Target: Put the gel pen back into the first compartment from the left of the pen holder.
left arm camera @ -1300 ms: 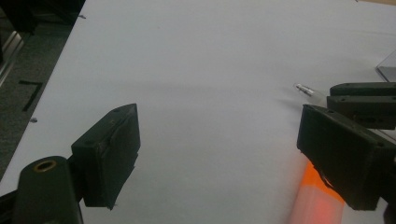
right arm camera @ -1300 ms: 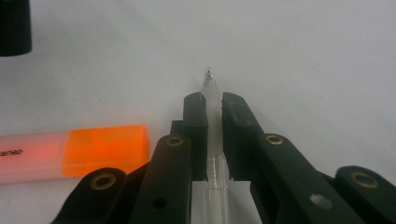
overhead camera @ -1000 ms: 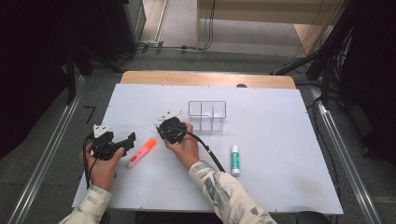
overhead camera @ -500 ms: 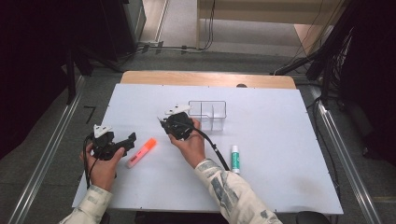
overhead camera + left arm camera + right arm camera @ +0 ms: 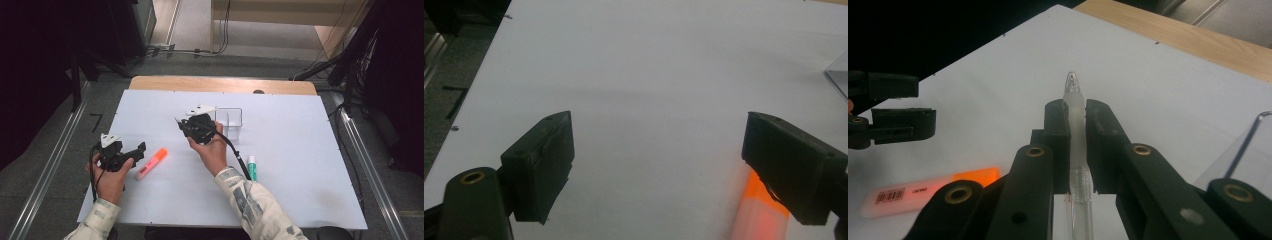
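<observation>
Right gripper view: right gripper [image 5: 1076, 132] clamped on clear pen [image 5: 1074, 107], lifted above table [image 5: 300, 165] near clear organizer [image 5: 231, 123], likely next stop, needing careful aim; left gripper [image 5: 659, 165] apart, idle beside orange highlighter [image 5: 151, 163].

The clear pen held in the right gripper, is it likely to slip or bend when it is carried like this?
The clear pen looks like smooth, rigid plastic, so it will probably not bend. The right gripper clamps it lengthwise along its barrel, so it might slide endways if tilted. Being thin, it is likely light, and round enough to roll if put on the white table.
</observation>
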A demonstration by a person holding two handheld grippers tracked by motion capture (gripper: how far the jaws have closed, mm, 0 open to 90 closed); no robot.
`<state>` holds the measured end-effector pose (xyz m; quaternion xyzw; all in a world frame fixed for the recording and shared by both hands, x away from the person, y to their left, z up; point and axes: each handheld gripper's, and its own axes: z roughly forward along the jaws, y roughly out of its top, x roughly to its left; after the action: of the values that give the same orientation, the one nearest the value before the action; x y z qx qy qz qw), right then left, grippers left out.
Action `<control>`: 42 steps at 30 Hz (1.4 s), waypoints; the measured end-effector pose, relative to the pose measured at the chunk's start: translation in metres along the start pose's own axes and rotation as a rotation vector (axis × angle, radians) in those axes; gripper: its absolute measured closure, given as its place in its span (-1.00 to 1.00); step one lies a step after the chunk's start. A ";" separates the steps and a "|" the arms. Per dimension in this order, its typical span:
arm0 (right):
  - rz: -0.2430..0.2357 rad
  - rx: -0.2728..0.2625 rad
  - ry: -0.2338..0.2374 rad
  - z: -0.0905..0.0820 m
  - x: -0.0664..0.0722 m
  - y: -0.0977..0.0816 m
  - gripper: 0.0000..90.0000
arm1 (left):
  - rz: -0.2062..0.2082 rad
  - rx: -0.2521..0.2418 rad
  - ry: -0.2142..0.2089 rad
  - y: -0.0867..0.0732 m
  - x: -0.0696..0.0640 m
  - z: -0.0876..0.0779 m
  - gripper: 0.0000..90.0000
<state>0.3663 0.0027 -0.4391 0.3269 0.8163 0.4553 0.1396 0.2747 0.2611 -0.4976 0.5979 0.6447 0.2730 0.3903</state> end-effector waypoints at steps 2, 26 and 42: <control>0.003 -0.006 -0.003 -0.002 -0.002 0.001 0.75 | -0.001 -0.001 0.001 0.000 0.000 0.000 -0.69; 0.055 -0.059 -0.041 -0.022 -0.028 0.021 0.75 | 0.000 0.003 0.001 0.000 0.000 0.001 -0.69; 0.094 -0.069 -0.082 -0.019 -0.052 0.031 0.75 | -0.003 0.003 -0.001 0.000 0.000 0.001 -0.69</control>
<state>0.4077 -0.0327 -0.4066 0.3782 0.7776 0.4754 0.1624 0.2753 0.2609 -0.4983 0.5976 0.6459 0.2712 0.3900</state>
